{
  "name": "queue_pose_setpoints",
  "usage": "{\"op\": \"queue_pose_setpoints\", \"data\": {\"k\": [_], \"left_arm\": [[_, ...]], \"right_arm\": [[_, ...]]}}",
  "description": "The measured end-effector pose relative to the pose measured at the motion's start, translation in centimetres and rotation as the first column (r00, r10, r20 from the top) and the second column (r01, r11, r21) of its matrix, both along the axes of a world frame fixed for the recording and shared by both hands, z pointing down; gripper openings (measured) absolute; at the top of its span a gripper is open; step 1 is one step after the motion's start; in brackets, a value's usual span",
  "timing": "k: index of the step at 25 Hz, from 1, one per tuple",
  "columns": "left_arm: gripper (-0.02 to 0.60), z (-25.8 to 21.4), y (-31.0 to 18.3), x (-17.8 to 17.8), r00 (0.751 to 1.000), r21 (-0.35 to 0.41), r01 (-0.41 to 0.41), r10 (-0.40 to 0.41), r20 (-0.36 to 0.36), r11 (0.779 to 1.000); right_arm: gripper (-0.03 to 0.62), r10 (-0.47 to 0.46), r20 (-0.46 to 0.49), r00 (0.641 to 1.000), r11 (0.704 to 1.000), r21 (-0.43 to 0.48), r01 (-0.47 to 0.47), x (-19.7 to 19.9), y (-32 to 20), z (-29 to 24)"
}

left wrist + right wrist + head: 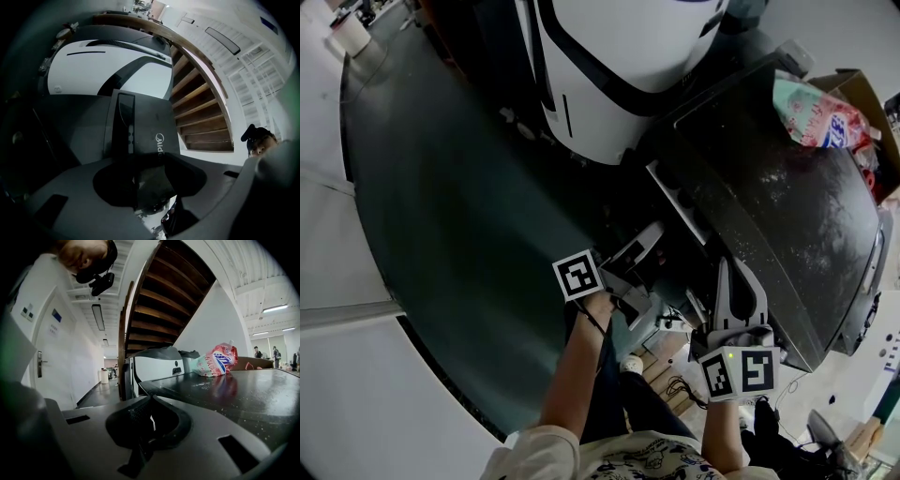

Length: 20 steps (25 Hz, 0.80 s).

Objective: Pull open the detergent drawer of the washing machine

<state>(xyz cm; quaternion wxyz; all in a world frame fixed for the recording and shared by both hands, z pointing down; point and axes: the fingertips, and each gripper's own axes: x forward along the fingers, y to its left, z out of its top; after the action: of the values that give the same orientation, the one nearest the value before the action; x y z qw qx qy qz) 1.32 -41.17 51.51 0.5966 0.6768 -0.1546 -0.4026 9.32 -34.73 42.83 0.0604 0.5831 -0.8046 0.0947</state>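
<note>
Drawer first: in the left gripper view we're looking at a mid-grey matte front. It has a silvery Midea logo near one edge and a long dark inset strip running down it, with a few tiny pale marks inside the strip. It sits on the front of the washing machine, right ahead of the left gripper, and it's lighter than the darker grey face beside it. We honestly can't say whether it's flush or pulled out a bit.

Left claw: the jaws are parted and the near edge of the drawer front lines up with the gap. We can't make out either pad actually pressing on it. Below the gap we get a peek of pale floor.

Right gripper: the jaws are closed on each other with nothing in them, just a thin pale sliver where the pads meet. In the head view it's near the machine's front edge, off to the right of the left one.

The machine's top is dark, glossy and speckled with pale bits. A pink-and-white pouch with a blue logo lies at its far end. Past the washer there's a white appliance with black curved trim, and wooden stairs climb behind it.
</note>
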Motion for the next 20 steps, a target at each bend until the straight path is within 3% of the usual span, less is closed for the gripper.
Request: {"op": "queue_pose_setpoints", "data": {"k": [20], "left_arm": [[0.201, 0.5, 3.8, -3.9, 0.999, 0.01, 0.032, -0.032, 0.004, 0.999]], "right_arm": [[0.014, -0.075, 0.002, 0.997, 0.997, -0.002, 0.075, -3.0, 1.2, 0.3]]}}
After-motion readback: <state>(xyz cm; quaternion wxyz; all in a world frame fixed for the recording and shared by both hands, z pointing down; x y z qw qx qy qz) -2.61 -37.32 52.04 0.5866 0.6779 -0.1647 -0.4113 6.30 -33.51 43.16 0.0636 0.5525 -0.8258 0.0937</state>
